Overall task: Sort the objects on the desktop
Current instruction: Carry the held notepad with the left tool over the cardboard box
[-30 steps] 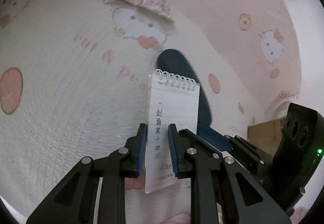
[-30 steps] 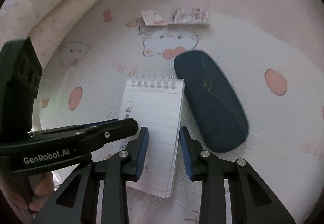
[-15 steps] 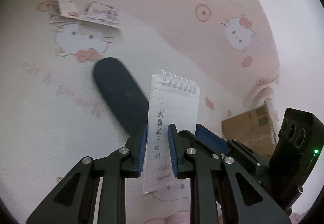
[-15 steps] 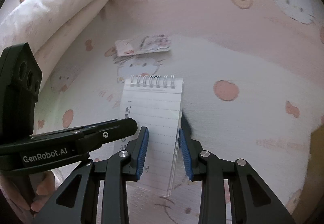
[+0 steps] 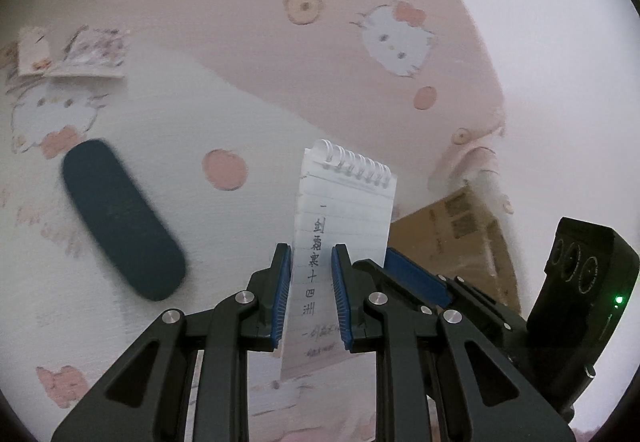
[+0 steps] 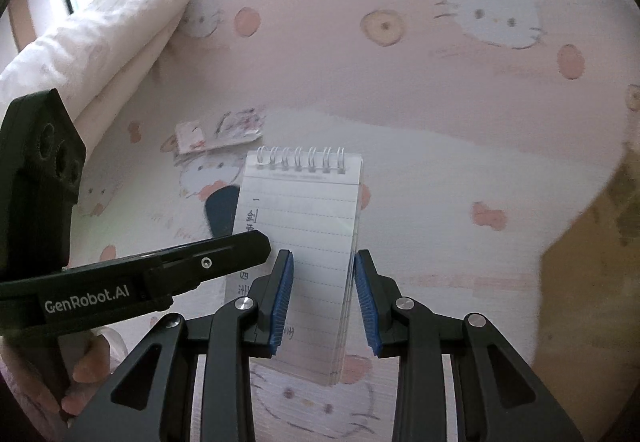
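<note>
The left gripper [image 5: 310, 292] pinches a small spiral notepad [image 5: 344, 226] by its left edge, blue pads pressed on the sheets, so the pad stands clear of the bedsheet [image 5: 224, 90] with its wire rings at twelve o'clock. Handwritten characters run down the lined page between the fingers. The right gripper [image 6: 324, 300] brackets the same notepad [image 6: 304, 226] by its right edge; its pads sit against the stacked pages, and the grip looks closed on them.

In the left wrist view, a dark glasses case [image 5: 120, 218] lies flat on the sheet at nine o'clock from the notepad, well apart from it and slightly blurred. Two small paper cards [image 5: 72, 54] lie side by side at ten o'clock, farther off. A brown cardboard box [image 5: 460, 238] sits at three o'clock, just behind the notepad's edge.

In the right wrist view, a folded quilt [image 6: 108, 38] rests at eleven o'clock, and fingers [image 6: 90, 370] show at seven o'clock under the left gripper's body.
</note>
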A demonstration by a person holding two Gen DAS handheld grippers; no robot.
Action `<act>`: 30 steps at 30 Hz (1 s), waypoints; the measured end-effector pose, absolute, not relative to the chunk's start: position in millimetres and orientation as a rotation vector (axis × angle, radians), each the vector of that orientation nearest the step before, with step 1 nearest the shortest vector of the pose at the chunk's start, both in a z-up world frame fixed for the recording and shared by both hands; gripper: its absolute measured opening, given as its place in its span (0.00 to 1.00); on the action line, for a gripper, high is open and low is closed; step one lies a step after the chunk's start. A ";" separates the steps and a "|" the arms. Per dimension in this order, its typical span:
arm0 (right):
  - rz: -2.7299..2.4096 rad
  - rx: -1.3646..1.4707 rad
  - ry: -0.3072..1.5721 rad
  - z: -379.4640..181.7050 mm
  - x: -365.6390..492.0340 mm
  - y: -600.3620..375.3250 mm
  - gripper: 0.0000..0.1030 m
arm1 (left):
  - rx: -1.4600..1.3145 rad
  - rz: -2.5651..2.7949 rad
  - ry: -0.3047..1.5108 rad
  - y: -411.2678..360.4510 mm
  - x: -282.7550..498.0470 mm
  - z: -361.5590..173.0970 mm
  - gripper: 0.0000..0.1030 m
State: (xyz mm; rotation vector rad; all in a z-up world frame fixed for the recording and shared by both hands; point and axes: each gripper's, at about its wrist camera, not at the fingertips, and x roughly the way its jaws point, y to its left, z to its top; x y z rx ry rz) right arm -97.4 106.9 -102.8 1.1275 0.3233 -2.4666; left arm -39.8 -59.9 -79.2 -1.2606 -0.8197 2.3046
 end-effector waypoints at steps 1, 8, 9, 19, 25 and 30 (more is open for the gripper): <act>-2.478 1.118 0.328 -98.3 -96.7 111.5 0.28 | -1.242 2.299 -0.808 -51.5 -40.6 -73.7 0.22; -2.566 0.984 0.325 -56.2 -82.1 149.0 0.28 | -1.133 2.322 -0.704 -6.3 -35.5 -28.0 0.22; -2.583 0.963 0.326 -48.8 -78.3 155.4 0.28 | -1.120 2.321 -0.680 0.5 -35.1 -21.1 0.22; -2.692 0.907 0.361 -5.0 -54.8 213.4 0.28 | -1.051 2.244 -0.631 65.3 -33.0 18.4 0.22; -2.740 0.886 0.356 11.4 -51.4 243.3 0.28 | -1.045 2.197 -0.593 96.8 -40.0 33.7 0.22; -2.786 0.878 0.378 24.4 -56.4 277.6 0.28 | -1.051 2.142 -0.569 135.6 -53.4 37.7 0.22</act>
